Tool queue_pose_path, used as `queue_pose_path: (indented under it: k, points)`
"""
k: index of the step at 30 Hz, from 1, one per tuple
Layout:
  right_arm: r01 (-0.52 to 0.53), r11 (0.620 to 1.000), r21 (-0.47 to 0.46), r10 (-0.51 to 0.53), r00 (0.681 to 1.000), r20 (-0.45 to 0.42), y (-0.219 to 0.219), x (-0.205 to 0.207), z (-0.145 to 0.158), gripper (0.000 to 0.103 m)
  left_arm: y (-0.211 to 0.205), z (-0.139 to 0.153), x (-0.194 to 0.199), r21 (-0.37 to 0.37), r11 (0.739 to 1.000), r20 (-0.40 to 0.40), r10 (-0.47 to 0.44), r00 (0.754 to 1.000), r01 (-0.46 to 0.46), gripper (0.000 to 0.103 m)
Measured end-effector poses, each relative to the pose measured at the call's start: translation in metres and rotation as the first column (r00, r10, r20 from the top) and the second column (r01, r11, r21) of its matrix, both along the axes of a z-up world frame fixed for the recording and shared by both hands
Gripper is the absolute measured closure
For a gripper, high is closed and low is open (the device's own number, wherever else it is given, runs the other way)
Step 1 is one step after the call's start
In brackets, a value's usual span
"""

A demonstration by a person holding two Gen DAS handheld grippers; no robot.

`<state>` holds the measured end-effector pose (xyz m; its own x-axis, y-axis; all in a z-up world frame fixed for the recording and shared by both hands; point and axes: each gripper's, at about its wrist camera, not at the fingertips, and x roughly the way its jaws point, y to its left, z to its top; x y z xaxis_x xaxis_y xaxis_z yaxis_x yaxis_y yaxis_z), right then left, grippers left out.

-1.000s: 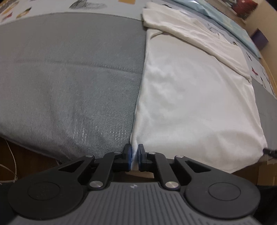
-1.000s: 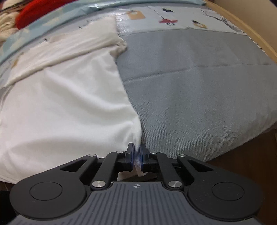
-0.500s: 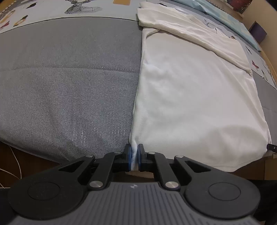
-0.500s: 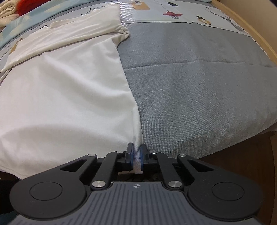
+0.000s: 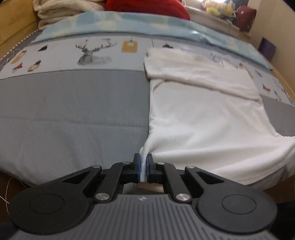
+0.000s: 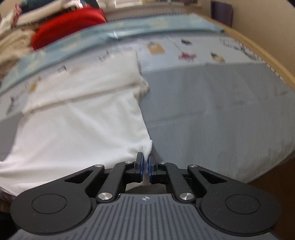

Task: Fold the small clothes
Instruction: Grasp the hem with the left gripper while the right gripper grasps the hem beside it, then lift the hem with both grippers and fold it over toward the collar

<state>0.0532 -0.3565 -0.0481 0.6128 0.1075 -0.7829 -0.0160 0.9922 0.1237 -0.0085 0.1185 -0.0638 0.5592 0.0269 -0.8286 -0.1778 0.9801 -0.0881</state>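
A white shirt (image 5: pixel 202 114) lies spread on a grey bed cover (image 5: pixel 73 114), its sleeves folded across the far end. My left gripper (image 5: pixel 143 166) is shut on the shirt's near left hem corner, which rises off the bed in a small peak. In the right wrist view the same white shirt (image 6: pixel 83 125) fills the left half, and my right gripper (image 6: pixel 146 166) is shut on its near right hem corner, also lifted above the grey bed cover (image 6: pixel 212 120). Both views are blurred.
A printed sheet (image 5: pixel 92 53) and a pale blue pillow (image 5: pixel 119 22) lie beyond the shirt. A red garment (image 5: pixel 147 7) and beige folded blankets (image 5: pixel 60 11) are stacked at the head. A wooden bed frame (image 6: pixel 258 53) runs along the right side.
Both grippers have risen with the hem corners still pinched, and the views have tipped up, so the head of the bed now shows. The near hem has lifted off the bed.
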Motion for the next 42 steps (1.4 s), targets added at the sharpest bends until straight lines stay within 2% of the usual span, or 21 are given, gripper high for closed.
queue_pose_path:
  k: [4, 8, 14, 18, 21, 25, 27, 30, 34, 35, 37, 38, 39, 42]
  points:
    - [-0.012, 0.999, 0.048, 0.009, 0.999, 0.053, -0.003, -0.006, 0.033, 0.099, 0.008, 0.032, -0.017, -0.039, 0.999, 0.062, -0.006, 0.998, 0.009, 0.098]
    - [-0.068, 0.996, 0.049, 0.063, 0.992, 0.112, -0.006, -0.025, 0.063, 0.099, 0.014, 0.066, -0.041, -0.061, 0.997, 0.137, -0.035, 0.990, 0.044, 0.098]
    - [-0.116, 0.987, 0.107, 0.098, 0.983, 0.157, -0.026, -0.062, 0.104, 0.099, 0.031, 0.122, -0.100, -0.090, 0.992, 0.222, -0.065, 0.973, 0.087, 0.098]
    - [-0.144, 0.977, 0.157, 0.117, 0.978, 0.173, -0.043, -0.095, 0.125, 0.099, 0.041, 0.138, -0.121, -0.127, 0.987, 0.225, -0.065, 0.972, 0.096, 0.098]
    - [-0.174, 0.971, 0.164, 0.144, 0.973, 0.179, -0.042, -0.105, 0.131, 0.099, 0.042, 0.133, -0.107, -0.119, 0.989, 0.201, -0.066, 0.977, 0.091, 0.098]
    - [-0.190, 0.972, 0.136, 0.166, 0.971, 0.171, -0.025, -0.076, 0.123, 0.099, 0.050, 0.112, -0.054, -0.124, 0.991, 0.152, -0.031, 0.988, 0.051, 0.098]
    - [-0.186, 0.974, 0.128, 0.165, 0.973, 0.161, -0.017, -0.050, 0.116, 0.099, 0.054, 0.097, -0.019, -0.096, 0.994, 0.135, -0.036, 0.990, 0.049, 0.098]
    - [-0.161, 0.979, 0.127, 0.146, 0.982, 0.121, -0.004, 0.004, 0.100, 0.099, 0.067, 0.069, 0.040, -0.102, 0.994, 0.061, -0.019, 0.998, 0.025, 0.098]
    - [-0.127, 0.990, 0.067, 0.123, 0.991, 0.050, 0.020, 0.081, 0.067, 0.099, 0.084, 0.034, 0.102, -0.127, 0.992, 0.025, -0.006, 1.000, 0.010, 0.094]
    - [-0.116, 0.993, 0.035, 0.114, 0.992, 0.049, 0.027, 0.095, 0.059, 0.098, 0.088, 0.028, 0.109, -0.125, 0.992, 0.035, 0.005, 0.999, -0.001, 0.093]
    - [-0.124, 0.992, -0.036, 0.126, 0.991, 0.050, 0.039, 0.115, 0.043, 0.097, 0.096, 0.015, 0.111, -0.148, 0.989, 0.048, 0.019, 0.999, -0.011, 0.086]
    - [-0.118, 0.992, -0.053, 0.120, 0.992, 0.037, 0.040, 0.120, 0.035, 0.097, 0.099, 0.009, 0.111, -0.154, 0.988, 0.014, 0.024, 1.000, -0.022, 0.085]
    - [-0.110, 0.993, -0.051, 0.112, 0.993, 0.037, 0.038, 0.121, 0.028, 0.097, 0.102, 0.004, 0.113, -0.142, 0.989, -0.034, 0.046, 0.998, -0.050, 0.085]
    - [-0.063, 0.998, 0.001, 0.063, 0.996, 0.060, 0.019, 0.113, 0.007, 0.097, 0.111, 0.001, 0.114, -0.162, 0.985, -0.053, 0.051, 0.997, -0.059, 0.082]
